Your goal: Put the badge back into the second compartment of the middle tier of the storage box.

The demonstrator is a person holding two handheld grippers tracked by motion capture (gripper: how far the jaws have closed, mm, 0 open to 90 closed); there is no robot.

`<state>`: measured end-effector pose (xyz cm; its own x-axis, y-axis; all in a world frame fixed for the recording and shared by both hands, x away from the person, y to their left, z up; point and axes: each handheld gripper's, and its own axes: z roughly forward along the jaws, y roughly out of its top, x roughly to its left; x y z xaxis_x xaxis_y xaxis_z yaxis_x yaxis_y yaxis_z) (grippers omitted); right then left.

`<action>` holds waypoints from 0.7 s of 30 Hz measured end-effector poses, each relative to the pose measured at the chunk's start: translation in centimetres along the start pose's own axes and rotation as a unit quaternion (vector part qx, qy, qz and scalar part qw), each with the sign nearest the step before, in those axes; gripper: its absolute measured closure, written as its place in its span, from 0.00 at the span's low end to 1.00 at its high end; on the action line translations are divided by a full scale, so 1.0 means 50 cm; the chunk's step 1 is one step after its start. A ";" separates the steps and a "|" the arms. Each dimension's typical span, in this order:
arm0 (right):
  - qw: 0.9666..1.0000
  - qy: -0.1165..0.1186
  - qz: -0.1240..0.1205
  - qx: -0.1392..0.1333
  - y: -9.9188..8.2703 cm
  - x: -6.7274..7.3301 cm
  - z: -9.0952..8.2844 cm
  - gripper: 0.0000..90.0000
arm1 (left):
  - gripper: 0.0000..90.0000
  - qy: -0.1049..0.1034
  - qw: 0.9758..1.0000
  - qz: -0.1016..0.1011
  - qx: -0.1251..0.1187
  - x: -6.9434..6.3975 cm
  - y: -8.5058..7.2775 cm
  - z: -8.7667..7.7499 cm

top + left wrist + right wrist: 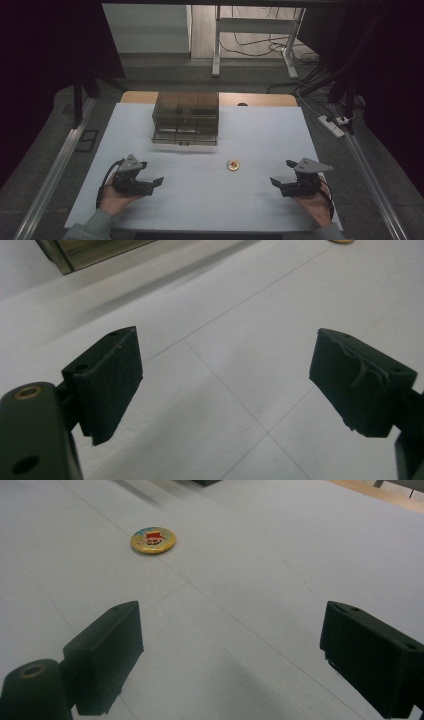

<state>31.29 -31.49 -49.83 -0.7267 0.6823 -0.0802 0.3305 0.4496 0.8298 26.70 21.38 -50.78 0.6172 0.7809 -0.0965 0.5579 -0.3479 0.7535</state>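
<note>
The small round yellow badge [233, 165] lay flat on the white table [210, 200], in front of the smoky clear drawer box [185, 117] and well apart from it, a little right of the table's middle. Both claws rested low near the person's edge, each with its jaws spread wide and nothing between them. From the right gripper [278, 183] the badge sat at about ten o'clock in the high view, near but not touching; in the right gripper view it lay ahead at roughly eleven o'clock [153, 540], outside the line between the jaws. From the left gripper [156, 182] it lay at about two o'clock and farther off. Being round, the badge had no long axis to line up with. The right hand [316, 205] looked the nearer, so the reach likely fell to it, swinging slightly leftward.
</note>
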 end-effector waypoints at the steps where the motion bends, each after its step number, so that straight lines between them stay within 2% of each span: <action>1: 1.000 0.000 0.000 0.000 0.000 0.000 0.000 0.11 | 0.15 0.000 1.000 0.000 -0.001 -0.001 0.001 0.001; 21: 1.000 0.002 -0.002 0.004 0.002 0.003 0.005 0.11 | 0.16 -0.008 1.000 0.013 0.000 -0.008 0.032 0.017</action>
<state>31.36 -31.18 -49.92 -0.7311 0.6774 -0.0814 0.3315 0.4570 0.8254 27.81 20.05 -50.09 0.6403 0.7631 -0.0880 0.5418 -0.3675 0.7559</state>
